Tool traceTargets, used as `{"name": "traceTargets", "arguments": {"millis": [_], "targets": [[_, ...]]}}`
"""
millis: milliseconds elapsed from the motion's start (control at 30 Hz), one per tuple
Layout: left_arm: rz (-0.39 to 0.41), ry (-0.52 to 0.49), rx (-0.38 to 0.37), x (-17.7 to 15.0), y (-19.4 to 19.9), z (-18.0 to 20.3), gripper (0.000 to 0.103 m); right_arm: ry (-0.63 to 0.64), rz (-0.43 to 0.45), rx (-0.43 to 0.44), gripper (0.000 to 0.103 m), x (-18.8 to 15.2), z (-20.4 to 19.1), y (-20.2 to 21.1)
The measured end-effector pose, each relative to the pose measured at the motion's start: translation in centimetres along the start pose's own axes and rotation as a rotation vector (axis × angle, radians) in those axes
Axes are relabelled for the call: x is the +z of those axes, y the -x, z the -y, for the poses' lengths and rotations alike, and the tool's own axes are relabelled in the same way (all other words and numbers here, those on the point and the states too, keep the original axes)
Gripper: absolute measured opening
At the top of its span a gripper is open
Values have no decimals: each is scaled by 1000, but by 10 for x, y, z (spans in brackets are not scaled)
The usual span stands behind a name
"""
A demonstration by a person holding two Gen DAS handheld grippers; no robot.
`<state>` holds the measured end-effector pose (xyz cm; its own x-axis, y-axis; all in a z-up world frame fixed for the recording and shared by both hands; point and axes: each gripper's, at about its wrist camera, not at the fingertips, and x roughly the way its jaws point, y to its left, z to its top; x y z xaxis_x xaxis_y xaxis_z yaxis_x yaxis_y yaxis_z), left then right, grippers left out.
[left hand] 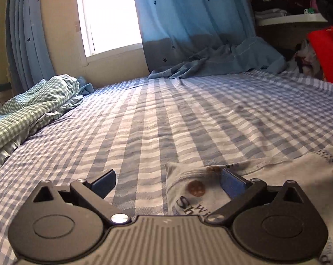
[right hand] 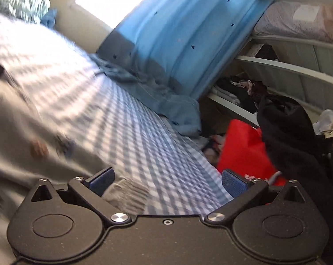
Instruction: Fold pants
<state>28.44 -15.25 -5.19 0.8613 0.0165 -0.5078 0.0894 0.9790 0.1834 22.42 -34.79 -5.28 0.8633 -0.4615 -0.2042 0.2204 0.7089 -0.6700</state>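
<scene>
The left gripper [left hand: 167,182] has its fingers [left hand: 104,184] spread wide and gripping nothing, low over the bed [left hand: 188,114], with a corner of the pants [left hand: 265,176], pale grey with printed letters and brown dots, lying flat between them and under the right one. The right gripper [right hand: 166,184] is wide open too, its left finger [right hand: 101,182] just beside a ribbed cuff [right hand: 126,196] of the pants, though blur hides whether they touch. A checked sheet covers the bed, with a blue starred curtain [left hand: 188,17] and bright window [left hand: 109,15] beyond, a crumpled green-checked cloth [left hand: 31,108] at the left and a red bag [right hand: 243,150] at the right.
</scene>
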Motion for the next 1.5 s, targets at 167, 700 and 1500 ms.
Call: {"name": "traceTargets", "arguments": {"millis": [167,700,1500], "targets": [[-99,95,-34,-3,-18,-12,103,-56,-50,62,102,-13,10,-16],[-69,249,-171,-24,60,-55,103,-197,41,48,102,-14,42,43],[-97,267,-216,-79,91,-60,103,-317,-21,-12,102,-71,34,68]]}}
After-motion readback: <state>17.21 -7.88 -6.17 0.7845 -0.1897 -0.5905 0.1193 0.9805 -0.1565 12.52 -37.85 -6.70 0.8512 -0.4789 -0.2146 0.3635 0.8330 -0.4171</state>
